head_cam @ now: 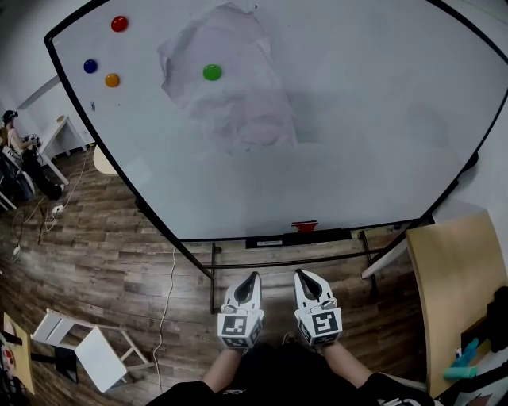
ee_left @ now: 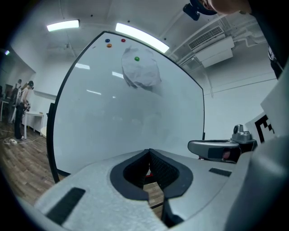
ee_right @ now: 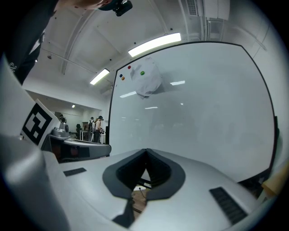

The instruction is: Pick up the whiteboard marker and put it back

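A large whiteboard (head_cam: 333,119) stands in front of me. On the ledge along its lower edge lies a small red object (head_cam: 304,226); whether it is the marker I cannot tell. My left gripper (head_cam: 252,277) and right gripper (head_cam: 302,275) hang side by side below that ledge, pointing at the board. Both are shut with nothing between the jaws. In the left gripper view the left gripper (ee_left: 149,151) has its pads meeting, and a bit of red shows through the gap below them. The right gripper (ee_right: 145,151) looks the same in its own view.
Red (head_cam: 119,23), blue (head_cam: 90,66) and orange (head_cam: 112,80) magnets sit at the board's upper left. A green magnet (head_cam: 212,72) pins a crumpled paper sheet (head_cam: 230,87). A wooden table (head_cam: 452,277) stands right, a tipped white stool (head_cam: 87,349) lower left, people far left.
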A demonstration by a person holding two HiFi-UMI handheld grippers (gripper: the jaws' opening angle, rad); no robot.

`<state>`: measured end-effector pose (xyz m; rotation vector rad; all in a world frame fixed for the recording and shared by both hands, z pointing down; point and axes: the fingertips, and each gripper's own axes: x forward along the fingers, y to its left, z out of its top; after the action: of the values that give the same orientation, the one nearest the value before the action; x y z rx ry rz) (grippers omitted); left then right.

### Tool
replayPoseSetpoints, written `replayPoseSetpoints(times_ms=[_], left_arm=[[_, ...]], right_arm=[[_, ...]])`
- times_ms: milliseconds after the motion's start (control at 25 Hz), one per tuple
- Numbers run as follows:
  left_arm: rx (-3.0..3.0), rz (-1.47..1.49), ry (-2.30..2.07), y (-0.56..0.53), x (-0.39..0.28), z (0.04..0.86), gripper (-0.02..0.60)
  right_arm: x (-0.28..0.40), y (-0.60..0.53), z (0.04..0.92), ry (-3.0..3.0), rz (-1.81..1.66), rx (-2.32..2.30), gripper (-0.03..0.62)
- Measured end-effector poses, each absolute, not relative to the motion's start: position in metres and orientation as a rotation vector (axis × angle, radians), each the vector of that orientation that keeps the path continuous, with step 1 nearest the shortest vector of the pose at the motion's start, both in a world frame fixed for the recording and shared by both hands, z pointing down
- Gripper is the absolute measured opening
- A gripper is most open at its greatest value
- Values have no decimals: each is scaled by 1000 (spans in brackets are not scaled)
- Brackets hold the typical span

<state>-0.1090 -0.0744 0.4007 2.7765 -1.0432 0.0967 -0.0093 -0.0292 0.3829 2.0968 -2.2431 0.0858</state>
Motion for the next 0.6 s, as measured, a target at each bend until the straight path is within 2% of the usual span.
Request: replayPoseSetpoints(times_ms=[600], left_arm=[[2803,115,-1021,-75,-103,400,6]], right_arm=[[-8,-34,383,-2246,81,2098,2]])
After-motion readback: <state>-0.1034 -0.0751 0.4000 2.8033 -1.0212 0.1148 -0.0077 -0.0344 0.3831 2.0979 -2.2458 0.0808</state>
